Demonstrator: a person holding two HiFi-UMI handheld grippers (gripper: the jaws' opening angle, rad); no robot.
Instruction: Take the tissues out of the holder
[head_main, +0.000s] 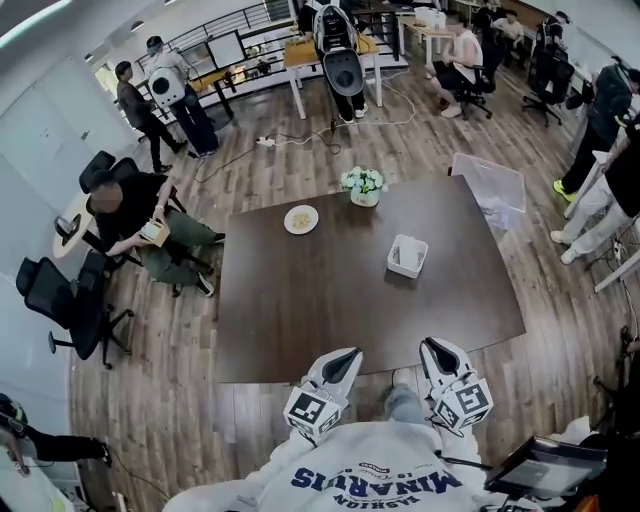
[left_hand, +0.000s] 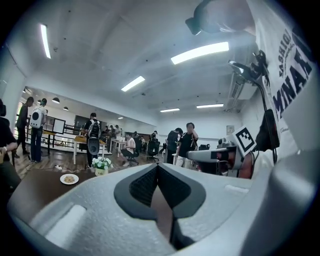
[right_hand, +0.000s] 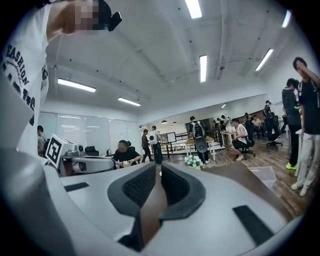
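A white, boxy tissue holder (head_main: 407, 256) stands on the dark brown table (head_main: 300, 320), right of centre; whether tissues are in it I cannot make out. Both grippers are held close to the person's body, off the table's near edge and well short of the holder. My left gripper (head_main: 345, 358) (left_hand: 158, 166) points up and away with its jaws shut and nothing between them. To its right, my right gripper (head_main: 432, 348) (right_hand: 160, 169) has its pads together as well and holds nothing.
A small plate of food (head_main: 301, 219) (left_hand: 69, 178) and a pot of white flowers (head_main: 363, 186) (right_hand: 194, 161) sit at the table's far side. A clear plastic bin (head_main: 488, 182) stands off the far right corner. A seated person (head_main: 140, 225) and office chairs are to the left.
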